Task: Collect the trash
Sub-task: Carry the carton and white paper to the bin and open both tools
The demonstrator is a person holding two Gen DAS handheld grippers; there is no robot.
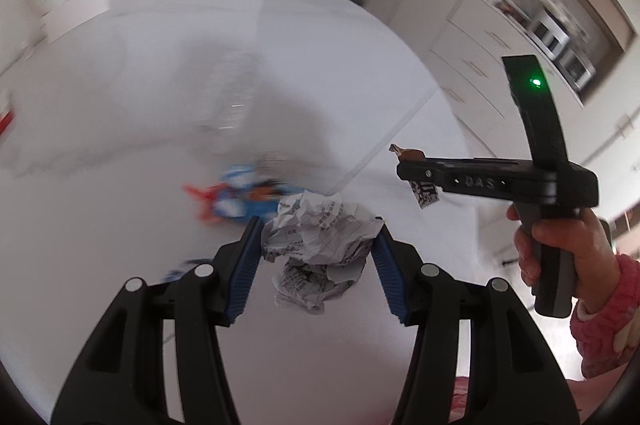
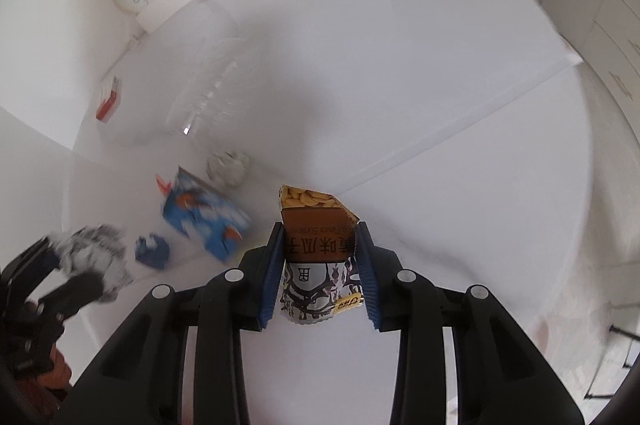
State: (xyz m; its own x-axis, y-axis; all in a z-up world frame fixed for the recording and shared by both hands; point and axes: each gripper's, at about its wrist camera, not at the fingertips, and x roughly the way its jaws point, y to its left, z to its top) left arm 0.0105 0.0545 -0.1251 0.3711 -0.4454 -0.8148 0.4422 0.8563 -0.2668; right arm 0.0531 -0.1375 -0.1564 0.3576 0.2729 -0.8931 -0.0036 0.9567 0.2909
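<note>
Left wrist view: the left claw [image 1: 318,265] grips a crumpled ball of printed white paper [image 1: 316,253] between its blue pads, above the white worktop [image 1: 120,105]. The right claw [image 2: 320,265] clamps a brown and silver snack packet [image 2: 316,245], open end forward. A blue wrapper [image 2: 204,217], a small blue scrap [image 2: 151,249] and a grey paper wad [image 2: 228,167] lie on the worktop. No bin is visible. Both grips should hold firm and both loads stay clear of the worktop; tilting the packet may spill it.
</note>
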